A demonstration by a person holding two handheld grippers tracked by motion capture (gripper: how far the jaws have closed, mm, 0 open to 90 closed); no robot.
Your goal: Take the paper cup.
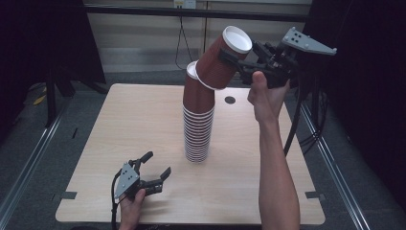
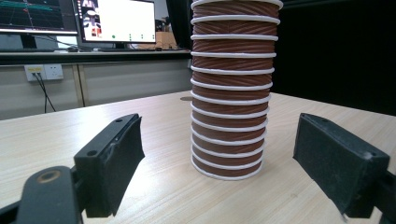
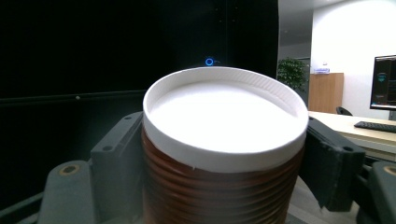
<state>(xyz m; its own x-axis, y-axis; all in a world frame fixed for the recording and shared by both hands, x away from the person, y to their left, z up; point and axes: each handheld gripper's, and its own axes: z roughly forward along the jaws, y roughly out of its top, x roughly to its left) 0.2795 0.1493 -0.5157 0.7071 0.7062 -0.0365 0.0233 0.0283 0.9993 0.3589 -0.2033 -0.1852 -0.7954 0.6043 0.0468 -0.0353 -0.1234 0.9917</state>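
Note:
A tall stack of upside-down brown ribbed paper cups (image 1: 197, 129) with white rims stands mid-table on the wooden table (image 1: 139, 120). My right gripper (image 1: 235, 61) is raised above the stack's top, shut on one brown cup (image 1: 218, 62), which is tilted with its white base up and its rim over the topmost stacked cup. In the right gripper view the cup (image 3: 224, 116) sits between both fingers (image 3: 116, 158). My left gripper (image 1: 157, 163) rests low near the table's front left, open and pointing at the stack (image 2: 231, 93), its fingers (image 2: 116, 154) apart from it.
A small dark round hole (image 1: 230, 100) lies in the tabletop behind the stack. Monitors (image 2: 116, 21) and a wall socket (image 2: 44, 71) stand beyond the far edge. Floor rails (image 1: 28, 163) run along both sides of the table, and dark curtains hang around.

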